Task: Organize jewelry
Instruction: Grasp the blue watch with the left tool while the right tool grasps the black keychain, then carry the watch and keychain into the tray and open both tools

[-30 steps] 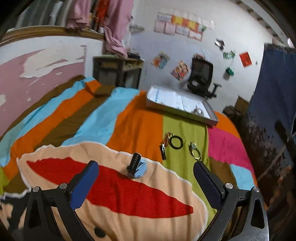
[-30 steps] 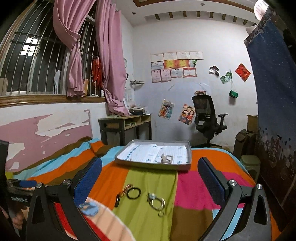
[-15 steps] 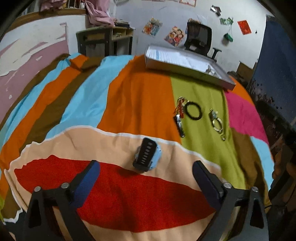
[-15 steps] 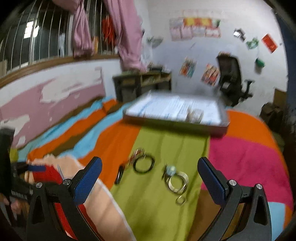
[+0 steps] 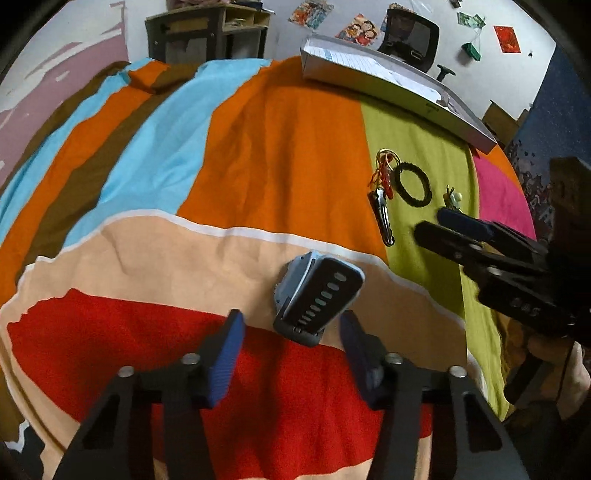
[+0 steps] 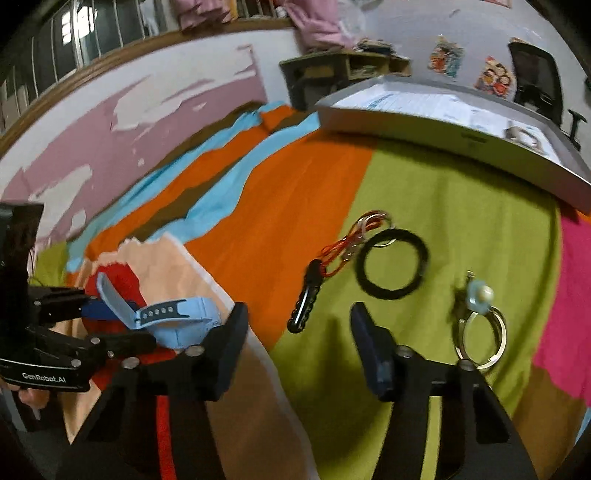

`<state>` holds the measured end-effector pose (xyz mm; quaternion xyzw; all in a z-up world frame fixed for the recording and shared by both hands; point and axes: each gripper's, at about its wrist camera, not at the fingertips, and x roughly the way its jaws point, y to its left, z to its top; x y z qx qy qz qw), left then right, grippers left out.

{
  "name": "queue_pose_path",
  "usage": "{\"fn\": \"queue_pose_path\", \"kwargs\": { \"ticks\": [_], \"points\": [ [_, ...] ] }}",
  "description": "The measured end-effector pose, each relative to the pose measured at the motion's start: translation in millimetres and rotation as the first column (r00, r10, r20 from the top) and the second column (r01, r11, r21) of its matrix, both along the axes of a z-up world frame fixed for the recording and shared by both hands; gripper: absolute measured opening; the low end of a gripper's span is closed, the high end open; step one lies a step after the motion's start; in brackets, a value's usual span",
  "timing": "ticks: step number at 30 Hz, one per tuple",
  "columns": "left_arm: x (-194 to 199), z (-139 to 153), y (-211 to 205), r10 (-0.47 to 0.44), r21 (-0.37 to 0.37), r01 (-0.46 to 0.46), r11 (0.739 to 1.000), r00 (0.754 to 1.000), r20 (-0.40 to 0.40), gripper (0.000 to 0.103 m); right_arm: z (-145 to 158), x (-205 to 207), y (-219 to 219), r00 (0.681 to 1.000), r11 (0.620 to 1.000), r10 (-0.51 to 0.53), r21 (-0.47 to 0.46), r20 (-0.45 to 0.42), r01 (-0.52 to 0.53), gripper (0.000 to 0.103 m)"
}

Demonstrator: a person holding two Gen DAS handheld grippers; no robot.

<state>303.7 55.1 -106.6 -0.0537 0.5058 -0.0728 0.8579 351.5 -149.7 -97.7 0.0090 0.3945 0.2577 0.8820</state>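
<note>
A light blue watch (image 5: pixel 317 295) with a dark strap lies on the striped bedspread (image 5: pixel 280 155). My left gripper (image 5: pixel 291 321) is open, its fingers on either side of the strap end without touching it. In the right wrist view the watch (image 6: pixel 177 321) sits between the left gripper's (image 6: pixel 110 325) fingers. My right gripper (image 6: pixel 299 317) is open, low over the black clip of a red-corded keyring (image 6: pixel 332 258). A black ring band (image 6: pixel 391 264) and a silver bangle with a pearl charm (image 6: pixel 480 332) lie beside it. The right gripper (image 5: pixel 432 223) shows at the right of the left wrist view.
A grey tray (image 6: pixel 443 129) lined with paper stands at the far end of the bed, with a small silver item (image 6: pixel 524 136) in its right corner. Beyond it are a desk (image 5: pixel 207 33) and an office chair (image 5: pixel 410 33). A hand (image 5: pixel 550 354) holds the right gripper.
Both grippers have dropped towards the bed and tilted down. Both jaws have narrowed. The left now straddles the watch; the right has come in over the keyring clip.
</note>
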Motion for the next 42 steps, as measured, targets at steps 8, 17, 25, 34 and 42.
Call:
{"fn": "queue_pose_path", "kwargs": {
  "ticks": [8,17,25,34,42],
  "points": [
    [20.4,-5.7,6.6,-0.012,-0.078,0.016,0.997,0.999,0.044,0.023,-17.3,18.6,20.6,0.999,0.998,-0.003,-0.057,-0.033,0.001,0.036],
    [31.4,-9.0,23.7,0.026,-0.262,-0.016,0.965,0.999,0.037,0.022,-31.0,21.9,32.6,0.997,0.997,-0.007,-0.083,-0.072,0.001,0.013],
    [31.4,-9.0,27.0,0.040,-0.296,-0.028,0.955,0.999,0.036,0.021,-30.3,7.8,22.6,0.990,0.999,0.049,0.020,-0.132,-0.047,0.012],
    [24.6,7.5,27.0,0.054,-0.291,-0.023,0.956,0.993,0.100,0.021,5.9,-4.3,2.5,1.000,0.995,0.018,0.101,-0.010,-0.017,0.012],
    [43.7,40.9,-15.1,-0.049,-0.354,0.105,0.929,0.985,0.163,0.021,48.5,4.6,-50.1,0.983,0.983,-0.130,0.145,0.132,0.111,0.012]
  ]
}}
